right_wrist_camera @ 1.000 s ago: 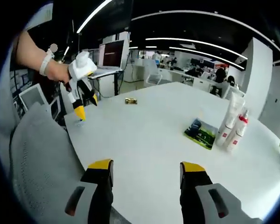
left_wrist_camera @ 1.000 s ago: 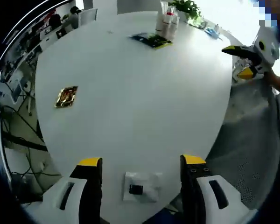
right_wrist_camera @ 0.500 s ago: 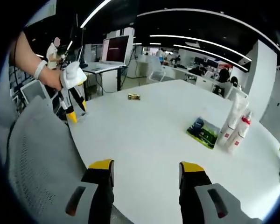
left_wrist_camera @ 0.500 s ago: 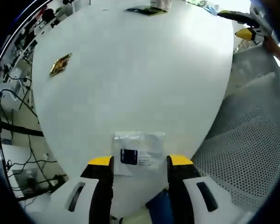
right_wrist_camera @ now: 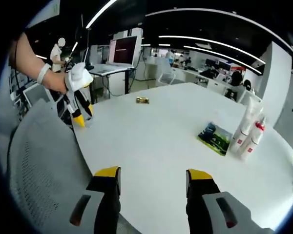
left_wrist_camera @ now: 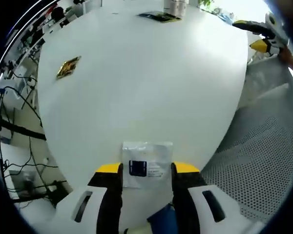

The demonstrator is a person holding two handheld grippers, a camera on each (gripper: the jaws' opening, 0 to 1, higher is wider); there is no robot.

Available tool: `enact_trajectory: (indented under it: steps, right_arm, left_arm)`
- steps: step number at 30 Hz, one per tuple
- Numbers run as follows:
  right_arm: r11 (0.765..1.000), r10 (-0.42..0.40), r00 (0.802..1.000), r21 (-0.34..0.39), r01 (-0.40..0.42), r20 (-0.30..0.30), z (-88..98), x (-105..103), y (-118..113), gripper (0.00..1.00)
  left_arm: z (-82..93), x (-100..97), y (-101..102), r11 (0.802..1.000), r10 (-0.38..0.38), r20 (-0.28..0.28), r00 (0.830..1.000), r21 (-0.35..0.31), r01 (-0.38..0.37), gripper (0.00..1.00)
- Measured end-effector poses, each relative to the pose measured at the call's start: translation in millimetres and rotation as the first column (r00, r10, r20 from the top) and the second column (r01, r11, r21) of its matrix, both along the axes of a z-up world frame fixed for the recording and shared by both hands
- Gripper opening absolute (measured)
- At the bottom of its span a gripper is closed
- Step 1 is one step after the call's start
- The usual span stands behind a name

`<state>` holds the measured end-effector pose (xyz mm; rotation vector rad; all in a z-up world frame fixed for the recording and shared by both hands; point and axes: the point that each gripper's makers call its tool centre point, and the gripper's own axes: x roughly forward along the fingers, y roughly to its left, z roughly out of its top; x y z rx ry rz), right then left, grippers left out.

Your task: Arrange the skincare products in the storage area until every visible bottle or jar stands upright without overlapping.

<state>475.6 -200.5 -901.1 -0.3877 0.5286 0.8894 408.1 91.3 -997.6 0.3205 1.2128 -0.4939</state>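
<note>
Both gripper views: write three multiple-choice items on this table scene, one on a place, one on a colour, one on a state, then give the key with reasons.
1. Where does the clear packet lie?
A. at the table's near edge, between the left gripper's jaws
B. beside the bottles
C. on the chair

2. What colour is the small wrapper alone on the table?
A. blue
B. gold
C. red

3. How do the bottles stand?
A. toppled
B. stacked
C. upright, close together

Key: 1 A, the jaw tips flank the packet in the left gripper view. 2 B, it glints gold. 3 C, the right gripper view shows them standing by the green packet.
</note>
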Motion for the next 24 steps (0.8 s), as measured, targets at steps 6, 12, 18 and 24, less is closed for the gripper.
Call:
enact_trajectory:
  steps: [6,12,18,24]
  right_arm:
    - [1.0,0.011,1.0,0.012,-0.011,-0.002,1.3,-1,2,0.51]
    - [1.0,0.014,1.0,0.026,-0.014,-0.01,2.1,-2,3,0.5]
    - [0.999,0.021,1.0,0.042,-0.02,-0.022,4.0,-4,4,0.5]
    - [0.997,0.024,0.999,0.074,-0.022,-0.032,15.3,-4,7,0.47]
  left_arm:
    - [11.0,8.6,-22,0.998,0.034,0.048,0.998,-0.051,-0.031,0.35]
    - [24.6,20.4,-48,0.995,0.039,0.101,0.994,-0.101,-0.029,0.35]
    - [45.3,33.8,-81,0.987,0.046,0.174,0.984,-0.157,-0.019,0.35]
    - [68.8,39.6,-118,0.974,0.049,0.235,0.971,-0.228,0.006,0.35]
